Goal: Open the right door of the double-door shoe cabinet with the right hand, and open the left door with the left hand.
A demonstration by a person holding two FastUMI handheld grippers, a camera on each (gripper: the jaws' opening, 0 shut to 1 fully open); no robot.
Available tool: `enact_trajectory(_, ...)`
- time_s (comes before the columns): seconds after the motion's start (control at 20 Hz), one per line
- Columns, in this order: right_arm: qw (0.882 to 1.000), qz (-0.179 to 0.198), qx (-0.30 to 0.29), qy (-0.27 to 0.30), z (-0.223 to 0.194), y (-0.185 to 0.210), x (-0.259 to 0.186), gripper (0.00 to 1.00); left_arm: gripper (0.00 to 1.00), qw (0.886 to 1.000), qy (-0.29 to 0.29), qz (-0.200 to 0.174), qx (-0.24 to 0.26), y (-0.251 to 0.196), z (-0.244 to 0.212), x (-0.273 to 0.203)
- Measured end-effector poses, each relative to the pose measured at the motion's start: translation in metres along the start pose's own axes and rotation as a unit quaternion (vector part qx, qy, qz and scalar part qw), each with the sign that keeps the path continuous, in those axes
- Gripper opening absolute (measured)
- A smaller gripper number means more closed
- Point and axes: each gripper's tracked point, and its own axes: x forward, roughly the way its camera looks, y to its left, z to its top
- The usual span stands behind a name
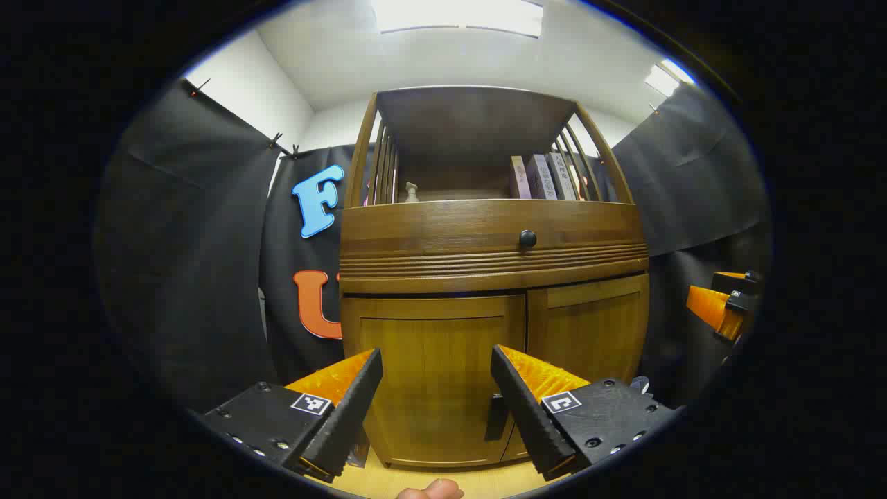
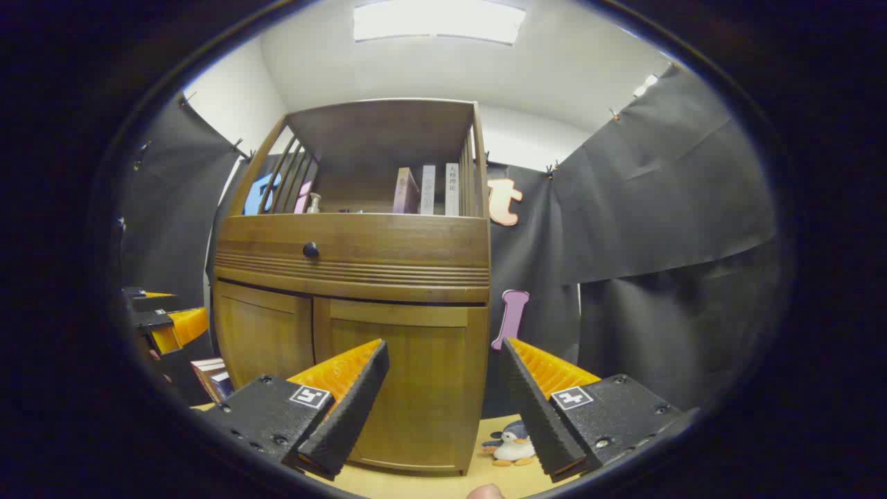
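A brown wooden shoe cabinet point(image 1: 485, 235) stands ahead, with both lower doors closed. In the left gripper view the left door point(image 1: 433, 374) fills the space between my fingers and the right door point(image 1: 589, 326) is beside it. My left gripper point(image 1: 436, 364) is open, a short way in front of the left door. In the right gripper view the right door point(image 2: 409, 374) faces my open right gripper point(image 2: 443, 357), and the left door point(image 2: 263, 333) lies further left. The other gripper point(image 2: 170, 326) appears at the left edge there, and at the right edge point(image 1: 721, 308) of the left gripper view.
A drawer with a dark round knob point(image 1: 528, 239) sits above the doors. The open shelf on top holds books point(image 1: 547, 177) and a small bottle point(image 1: 411, 192). A toy penguin point(image 2: 511, 443) lies on the floor right of the cabinet. Books point(image 2: 215, 374) lie at its left. Black cloth walls surround it.
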Motion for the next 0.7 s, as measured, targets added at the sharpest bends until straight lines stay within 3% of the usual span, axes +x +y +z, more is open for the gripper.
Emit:
enact_trajectory(0.05, 1.0, 0.001, 0.0, 0.002, -0.002, 0.001, 0.002, 1.0, 0.94, 1.0, 0.0, 0.003, 0.002, 0.002, 0.0, 0.001)
enact_trajectory(0.7, 0.999, 0.04, 0.006, 0.036, -0.031, 0.033, 0.027, 1.0, 0.94, 1.0, 0.005, 0.019, 0.012, 0.016, -0.004, 0.003)
